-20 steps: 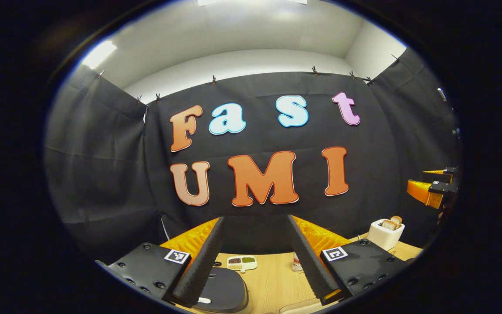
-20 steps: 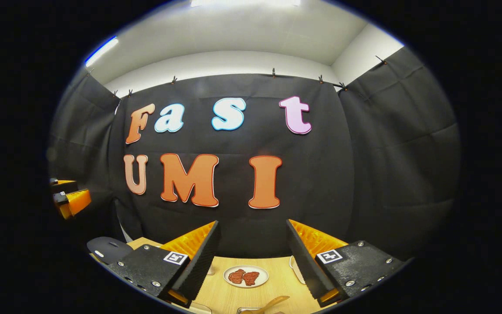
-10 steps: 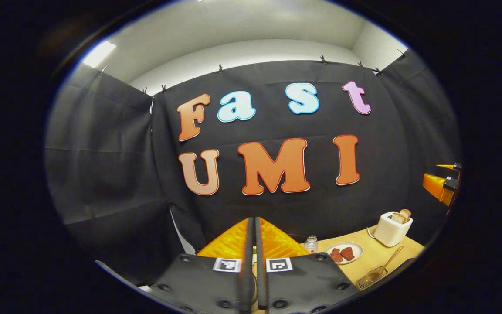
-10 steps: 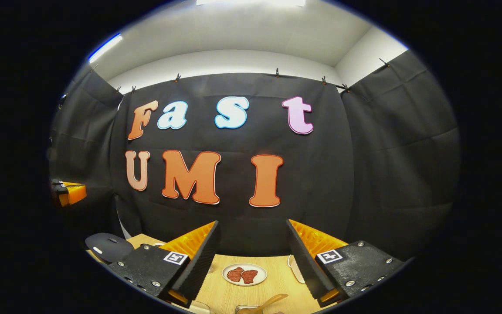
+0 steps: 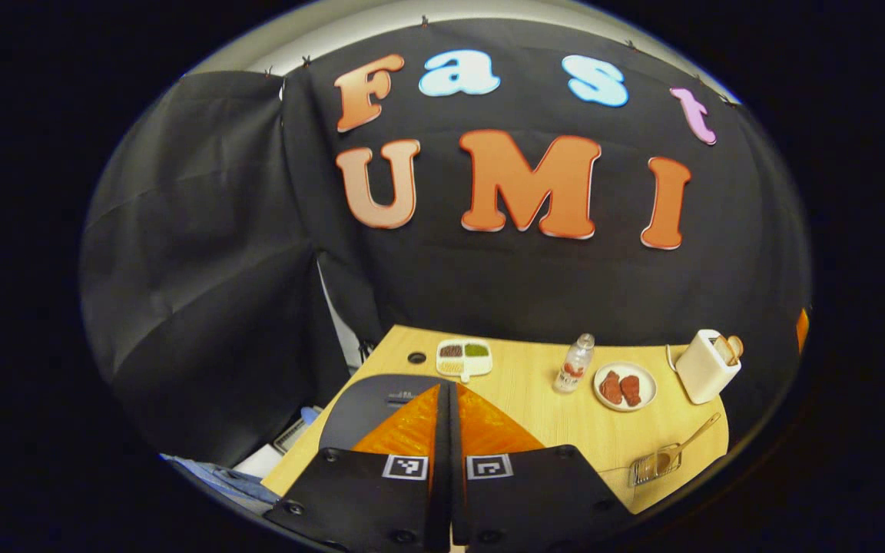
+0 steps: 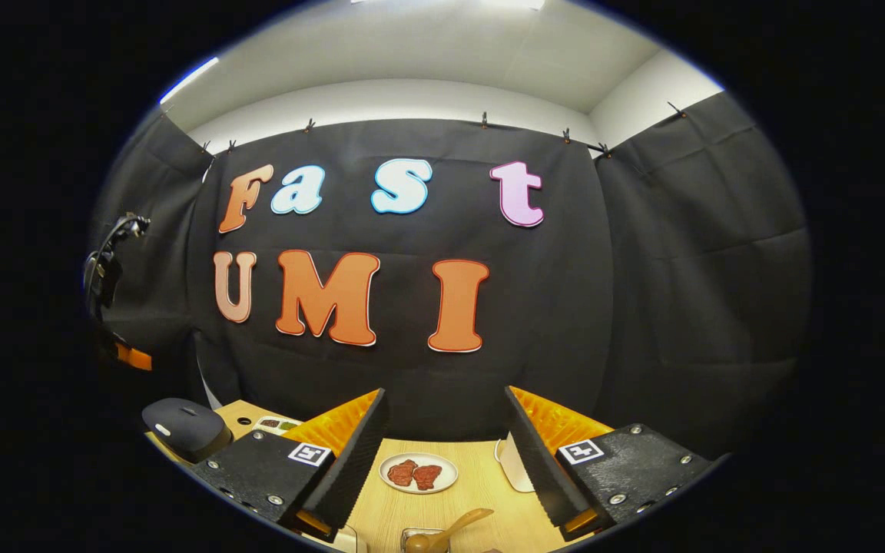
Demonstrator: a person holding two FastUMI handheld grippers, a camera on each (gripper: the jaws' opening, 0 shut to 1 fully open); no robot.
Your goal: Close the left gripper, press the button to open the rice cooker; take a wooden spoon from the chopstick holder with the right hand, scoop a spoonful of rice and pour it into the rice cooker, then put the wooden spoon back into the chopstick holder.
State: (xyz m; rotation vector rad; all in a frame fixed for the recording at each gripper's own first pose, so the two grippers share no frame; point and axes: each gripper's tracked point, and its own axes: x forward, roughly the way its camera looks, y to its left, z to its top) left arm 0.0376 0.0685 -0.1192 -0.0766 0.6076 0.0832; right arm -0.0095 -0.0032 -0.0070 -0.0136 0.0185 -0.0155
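In the left gripper view my left gripper (image 5: 446,390) is shut with nothing between its fingers. Its tips point down over the closed dark rice cooker (image 5: 369,403) at the table's left edge; contact cannot be told. A wooden spoon (image 5: 690,443) leans in a clear chopstick holder (image 5: 651,468) at the front right. In the right gripper view my right gripper (image 6: 446,442) is open and empty, above the table. The wooden spoon (image 6: 454,525) and holder (image 6: 415,540) lie just below it. The rice cooker (image 6: 185,426) sits far left, with the left gripper (image 6: 134,358) above it.
On the wooden table (image 5: 527,415) stand a divided dish of grains (image 5: 464,356), a small bottle (image 5: 575,362), a plate of red meat (image 5: 624,386) and a white toaster with bread (image 5: 707,365). The plate (image 6: 418,472) and toaster (image 6: 517,468) lie ahead of my right gripper.
My left gripper went from open to shut, then tipped down and forward over the rice cooker. The right gripper stayed open and barely moved.
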